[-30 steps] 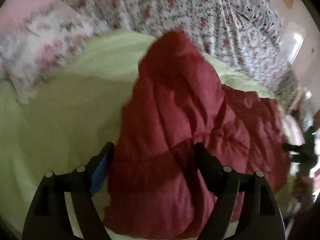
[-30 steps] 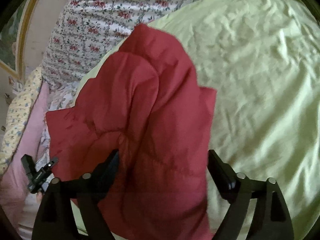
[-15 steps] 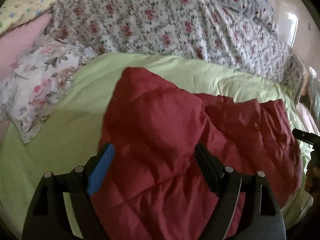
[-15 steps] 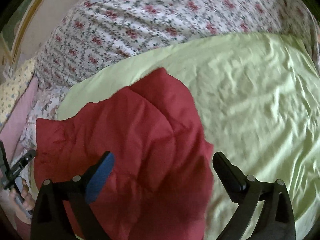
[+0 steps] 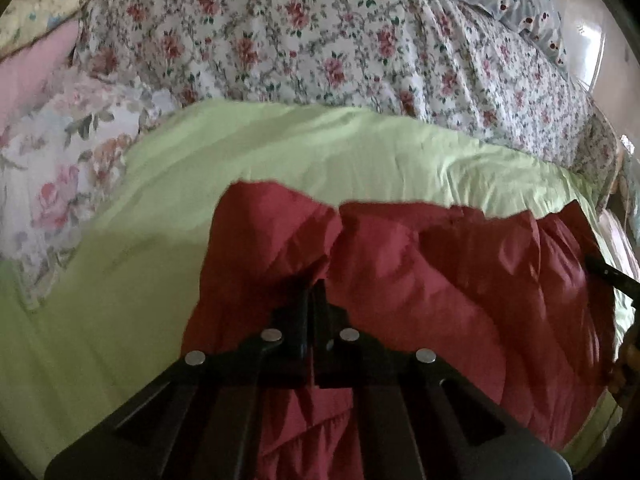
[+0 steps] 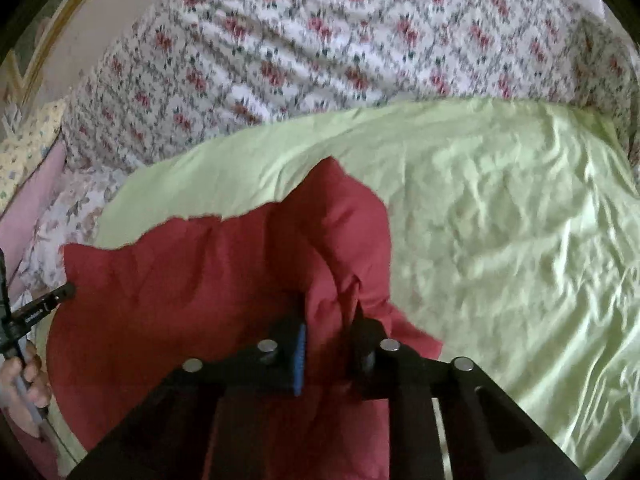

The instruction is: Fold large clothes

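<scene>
Red quilted garment is spread in a rumpled heap on the pale green sheet, near the front edge of the bed. Stitched padding lines can be made out across it; what kind of garment it is cannot be told.

Left gripper: jaws are pressed together, with a fold of the red fabric pinched between the tips. Cloth is bunched and puckered around the pinch point.

Right gripper: jaws are closed down onto a ridge of the same garment, at its right-hand edge in the right wrist view. A narrow gap filled by red fabric is seen between the blue pad and the opposite black finger.

Both grippers are angled down toward the bed.

Floral quilt is bunched up behind the green sheet. A floral pillow lies just beside the sheet on the left in the left wrist view, with a pink one behind it.

A hand gripping a handle is seen at the left edge of the right wrist view. Part of the other rig shows at the right edge of the left wrist view.
</scene>
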Motion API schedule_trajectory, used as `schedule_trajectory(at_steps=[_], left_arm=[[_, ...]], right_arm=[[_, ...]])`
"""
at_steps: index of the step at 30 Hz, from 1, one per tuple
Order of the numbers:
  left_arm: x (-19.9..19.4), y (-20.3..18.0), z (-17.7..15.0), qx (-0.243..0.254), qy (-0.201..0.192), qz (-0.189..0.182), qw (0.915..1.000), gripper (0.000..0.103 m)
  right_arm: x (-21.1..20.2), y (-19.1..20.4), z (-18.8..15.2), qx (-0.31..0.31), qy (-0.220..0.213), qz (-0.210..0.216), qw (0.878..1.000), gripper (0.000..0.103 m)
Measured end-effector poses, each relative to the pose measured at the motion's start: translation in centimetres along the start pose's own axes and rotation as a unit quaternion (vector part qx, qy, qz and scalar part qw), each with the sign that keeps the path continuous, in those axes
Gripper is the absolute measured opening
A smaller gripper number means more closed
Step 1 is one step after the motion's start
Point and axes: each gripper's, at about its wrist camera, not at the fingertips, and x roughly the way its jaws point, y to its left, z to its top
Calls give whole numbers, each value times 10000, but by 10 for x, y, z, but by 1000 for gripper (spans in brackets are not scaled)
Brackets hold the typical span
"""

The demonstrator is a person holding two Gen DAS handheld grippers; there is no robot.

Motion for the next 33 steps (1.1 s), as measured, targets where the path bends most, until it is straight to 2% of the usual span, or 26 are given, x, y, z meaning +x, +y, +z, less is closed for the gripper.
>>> schedule_trajectory(at_steps=[4, 9, 12, 18, 19, 21, 22, 23, 24, 25, 26, 27, 29, 33], left_arm=[[20, 0, 12, -62, 51, 50, 10000, 0], [45, -1, 13, -45, 238, 22, 9997, 0], [46, 1, 12, -124, 268, -32, 9996, 0], [26, 20, 5, -594, 231, -306, 9975, 2], [19, 25, 2, -668, 187, -355, 9970, 8], [13, 32, -1, -778, 188, -237, 9965, 44], [13, 34, -2, -805, 194, -164, 9964, 71], [13, 36, -2, -811, 144, -98, 9966, 73], [16, 37, -2, -792, 142, -60, 9967, 72], [19, 37, -2, -768, 169, -81, 9969, 52], [26, 36, -2, -742, 274, -190, 9967, 21], [33, 35, -2, -716, 387, -270, 9963, 10], [44, 27, 0, -531, 455, -87, 9975, 3], [60, 21, 6, -472, 494, 32, 9977, 2]], right_arm=[[15, -5, 8, -26, -54, -389, 9992, 14], [46, -31, 10, 462, 224, -485, 9975, 13], [51, -40, 13, 650, 287, -439, 9965, 13], [49, -41, 15, 655, 303, -433, 9965, 13], [49, -41, 15, 669, 300, -421, 9964, 13], [49, -41, 14, 689, 287, -403, 9964, 13], [49, -41, 14, 689, 282, -408, 9964, 13], [48, -39, 14, 687, 273, -421, 9964, 13], [47, -39, 14, 681, 266, -434, 9964, 13], [47, -38, 14, 682, 258, -440, 9964, 13], [46, -38, 13, 685, 249, -441, 9964, 13], [46, -39, 13, 699, 237, -436, 9963, 13], [45, -39, 14, 717, 233, -440, 9962, 13], [46, -42, 15, 809, 255, -459, 9953, 13]])
